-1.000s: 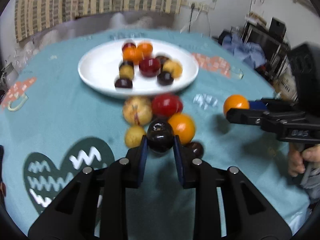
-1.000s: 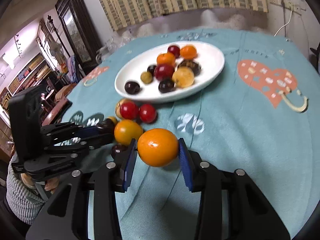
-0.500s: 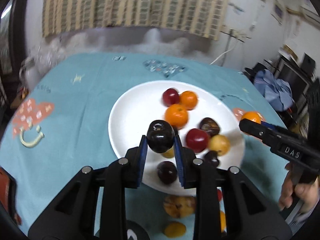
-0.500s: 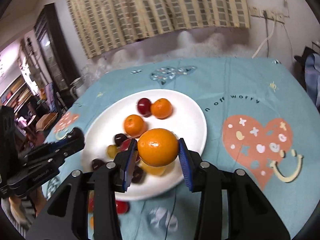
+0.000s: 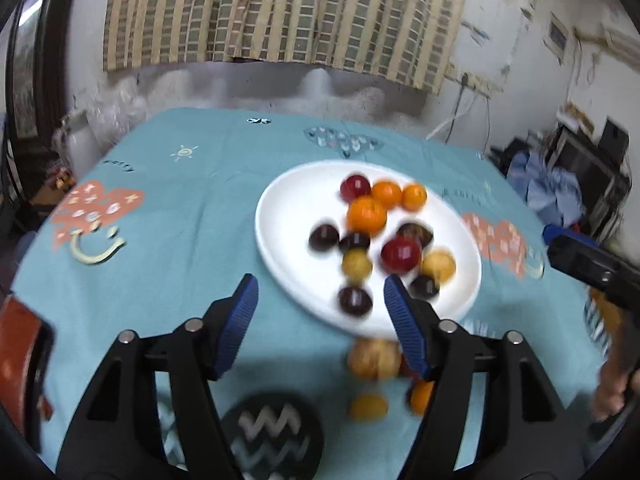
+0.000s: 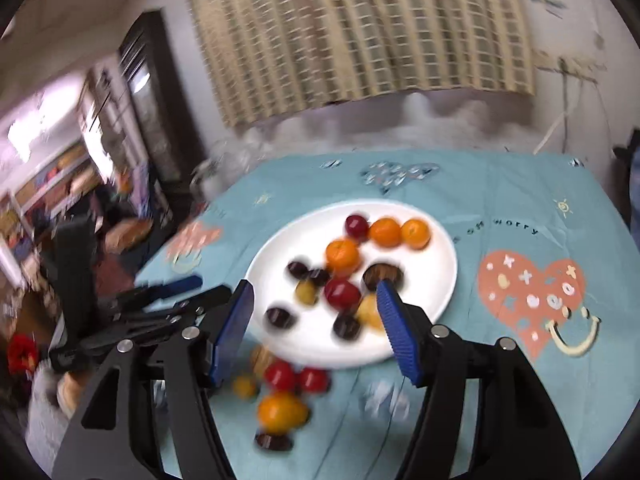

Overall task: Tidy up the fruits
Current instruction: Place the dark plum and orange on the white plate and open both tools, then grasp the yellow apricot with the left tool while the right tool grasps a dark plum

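A white plate (image 5: 288, 216) (image 6: 432, 284) on the teal tablecloth holds several fruits: oranges (image 5: 367, 213) (image 6: 342, 255), red plums (image 5: 401, 255) (image 6: 341, 293), dark plums (image 5: 354, 300) (image 6: 280, 317) and yellow ones. My left gripper (image 5: 320, 300) is open and empty, above the plate's near edge. My right gripper (image 6: 314, 312) is open and empty, over the plate's near side. Loose fruits lie on the cloth in front of the plate: an orange (image 6: 282, 412), two red ones (image 6: 296, 376), a yellow-brown one (image 5: 374, 360).
The left gripper shows at the left of the right wrist view (image 6: 132, 312); the right gripper (image 5: 592, 268) shows at the right edge of the left wrist view. A curtain and wall stand behind the table. A cabinet stands at the left.
Both grippers have opened and let go: the dark plum and the orange now lie on the plate. Both grippers have drawn back a little from the plate.
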`<action>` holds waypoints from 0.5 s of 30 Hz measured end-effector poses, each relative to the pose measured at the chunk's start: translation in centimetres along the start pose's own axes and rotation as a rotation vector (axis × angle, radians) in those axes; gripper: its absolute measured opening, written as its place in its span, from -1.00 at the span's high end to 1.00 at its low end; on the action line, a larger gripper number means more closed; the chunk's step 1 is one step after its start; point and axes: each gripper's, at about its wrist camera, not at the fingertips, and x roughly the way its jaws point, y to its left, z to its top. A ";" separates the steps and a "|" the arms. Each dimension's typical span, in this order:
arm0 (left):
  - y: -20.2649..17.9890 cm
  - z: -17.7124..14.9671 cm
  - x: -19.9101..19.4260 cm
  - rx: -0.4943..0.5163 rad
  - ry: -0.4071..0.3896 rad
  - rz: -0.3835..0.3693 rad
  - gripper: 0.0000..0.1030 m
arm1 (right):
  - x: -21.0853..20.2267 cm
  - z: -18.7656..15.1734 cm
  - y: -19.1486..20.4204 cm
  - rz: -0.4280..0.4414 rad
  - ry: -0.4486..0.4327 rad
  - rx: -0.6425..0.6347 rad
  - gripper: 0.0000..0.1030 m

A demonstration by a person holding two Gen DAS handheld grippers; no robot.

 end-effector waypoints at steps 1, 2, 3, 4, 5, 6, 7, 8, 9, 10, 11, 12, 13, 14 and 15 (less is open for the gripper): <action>-0.2 -0.9 -0.4 0.015 0.008 0.008 -0.32 | -0.4 -0.9 0.3 -0.004 0.014 -0.006 -0.25; -0.3 -1.6 -0.6 0.024 0.016 0.011 -0.32 | -0.6 -1.7 0.4 -0.007 0.028 -0.006 -0.25; -0.5 -3.2 -0.9 0.035 0.033 0.010 -0.32 | -0.9 -2.9 0.5 -0.007 0.048 -0.002 -0.25; -0.6 -4.1 -0.9 0.044 0.047 0.012 -0.32 | -1.0 -3.7 0.5 -0.003 0.055 0.004 -0.25; -0.8 -4.6 -0.8 0.055 0.061 0.013 -0.32 | -1.2 -4.7 0.5 0.000 0.061 0.011 -0.25; -1.1 -5.2 -0.5 0.075 0.078 0.012 -0.32 | -1.0 -5.9 0.5 0.004 0.070 0.019 -0.25; -1.4 -5.5 -0.2 0.093 0.085 0.014 -0.32 | -0.8 -6.5 0.6 0.004 0.078 0.020 -0.25; -1.7 -5.6 0.1 0.108 0.086 0.018 -0.32 | -0.4 -7.1 0.7 0.003 0.093 0.017 -0.25; -2.0 -5.7 0.3 0.119 0.087 0.017 -0.31 | 0.2 -7.6 1.0 -0.001 0.117 -0.001 -0.25; -2.3 -5.9 0.6 0.132 0.094 0.009 -0.31 | 0.8 -7.9 1.3 -0.003 0.133 -0.021 -0.25; -2.4 -6.1 0.8 0.142 0.099 0.005 -0.31 | 1.3 -8.2 1.6 -0.003 0.147 -0.041 -0.25; -2.7 -6.3 0.9 0.161 0.102 0.003 -0.31 | 1.5 -8.4 1.8 -0.003 0.156 -0.049 -0.25; -3.0 -6.3 1.1 0.174 0.102 0.004 -0.31 | 1.8 -8.6 1.9 0.000 0.168 -0.056 -0.25; -3.2 -6.4 1.2 0.184 0.103 0.003 -0.31 | 1.9 -8.7 1.9 0.002 0.175 -0.057 -0.25; -3.4 -6.4 1.6 0.194 0.113 -0.005 -0.31 | 2.1 -8.9 1.8 0.003 0.183 -0.057 -0.25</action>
